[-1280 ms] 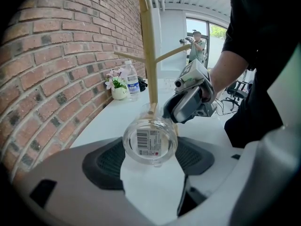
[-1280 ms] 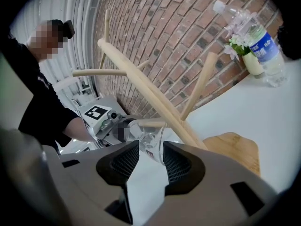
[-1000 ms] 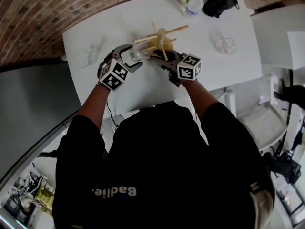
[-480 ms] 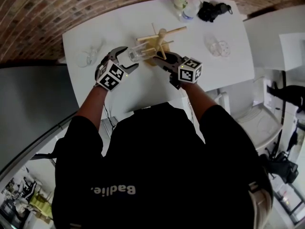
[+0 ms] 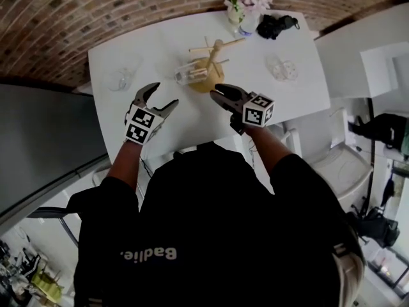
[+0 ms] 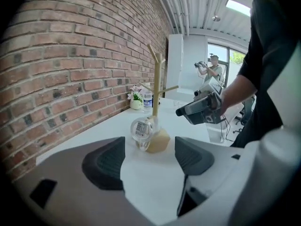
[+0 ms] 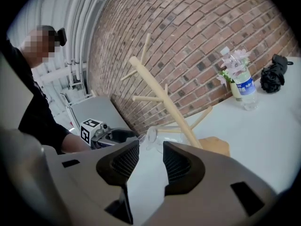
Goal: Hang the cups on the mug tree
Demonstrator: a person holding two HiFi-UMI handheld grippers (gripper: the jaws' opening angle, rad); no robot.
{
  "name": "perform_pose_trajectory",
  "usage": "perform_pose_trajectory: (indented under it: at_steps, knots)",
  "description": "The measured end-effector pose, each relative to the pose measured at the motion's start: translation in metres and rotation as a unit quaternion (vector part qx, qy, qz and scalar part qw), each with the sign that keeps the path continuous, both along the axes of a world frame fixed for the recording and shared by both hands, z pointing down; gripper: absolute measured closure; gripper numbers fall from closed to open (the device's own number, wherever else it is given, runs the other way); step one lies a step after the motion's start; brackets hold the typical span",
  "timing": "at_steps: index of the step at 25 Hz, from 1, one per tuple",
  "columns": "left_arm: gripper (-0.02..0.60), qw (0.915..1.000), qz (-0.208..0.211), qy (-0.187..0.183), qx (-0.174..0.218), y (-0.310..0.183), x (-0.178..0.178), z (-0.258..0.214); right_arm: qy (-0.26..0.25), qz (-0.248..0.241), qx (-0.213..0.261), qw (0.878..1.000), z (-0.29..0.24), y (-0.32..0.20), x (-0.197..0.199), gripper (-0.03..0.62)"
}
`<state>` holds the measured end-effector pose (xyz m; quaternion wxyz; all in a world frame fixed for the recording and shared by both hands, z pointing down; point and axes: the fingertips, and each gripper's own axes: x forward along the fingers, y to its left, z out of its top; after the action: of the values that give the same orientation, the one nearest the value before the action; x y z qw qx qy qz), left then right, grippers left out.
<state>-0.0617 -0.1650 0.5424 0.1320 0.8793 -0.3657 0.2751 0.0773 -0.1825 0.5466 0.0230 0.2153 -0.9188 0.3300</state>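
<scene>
The wooden mug tree (image 5: pixel 213 61) stands mid-table on its block base (image 6: pixel 160 140). A clear glass cup (image 5: pixel 187 75) hangs on a low peg on the tree's left side; the same cup (image 6: pixel 142 131) shows in the left gripper view. My left gripper (image 5: pixel 160 96) is open and empty, a short way in front of that cup. My right gripper (image 5: pixel 217 93) sits just in front of the base, its jaws a narrow gap apart with nothing between them. Another clear cup (image 5: pixel 123 78) stands at the table's left and a third (image 5: pixel 281 69) at its right.
At the back of the white table (image 5: pixel 160 37) are a flower vase (image 5: pixel 246 5), a water bottle (image 7: pixel 245 89) and a black bundle (image 5: pixel 275 25). A brick wall (image 5: pixel 77 11) runs behind the table. A person stands far off in the room (image 6: pixel 214 69).
Both grippers have drawn back from the tree toward my body. My left gripper has let go of the glass cup, which now hangs on the peg.
</scene>
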Motion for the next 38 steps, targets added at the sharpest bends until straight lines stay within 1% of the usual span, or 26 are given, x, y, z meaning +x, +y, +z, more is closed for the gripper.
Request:
perform_pose_trajectory:
  at_steps: [2, 4, 7, 12, 18, 23, 29, 33, 38]
  knots:
    - [0.260, 0.9995, -0.017, 0.024, -0.005, 0.016, -0.001, -0.009, 0.001, 0.001, 0.003, 1.000, -0.008, 0.013, 0.001, 0.418]
    - [0.278, 0.9987, -0.025, 0.045, -0.006, 0.031, 0.000, -0.020, 0.006, -0.001, 0.010, 1.000, -0.018, 0.025, -0.001, 0.421]
    - [0.308, 0.9968, -0.029, 0.074, 0.008, 0.052, 0.003, -0.040, 0.006, -0.005, 0.024, 1.000, -0.038, 0.043, -0.007, 0.437]
    - [0.349, 0.9889, -0.050, 0.137, 0.027, 0.082, 0.003, -0.082, -0.007, -0.020, 0.057, 0.998, -0.073, 0.075, -0.027, 0.474]
    - [0.428, 0.9800, -0.051, 0.187, 0.043, 0.125, 0.004, -0.121, -0.015, -0.027, 0.088, 0.996, -0.104, 0.112, -0.048, 0.521]
    - [0.497, 0.9743, -0.049, 0.214, 0.048, 0.156, 0.003, -0.137, -0.005, -0.031, 0.106, 0.994, -0.119, 0.143, -0.062, 0.543]
    - [0.563, 0.9685, -0.039, 0.241, 0.050, 0.184, 0.007, -0.148, 0.013, -0.034, 0.126, 0.991, -0.133, 0.175, -0.070, 0.554]
    - [0.578, 0.9666, -0.028, 0.249, 0.053, 0.197, 0.012, -0.157, 0.022, -0.037, 0.135, 0.990, -0.140, 0.189, -0.071, 0.557]
    - [0.578, 0.9674, -0.025, 0.246, 0.054, 0.203, 0.015, -0.165, 0.035, -0.049, 0.150, 0.987, -0.153, 0.198, -0.072, 0.560]
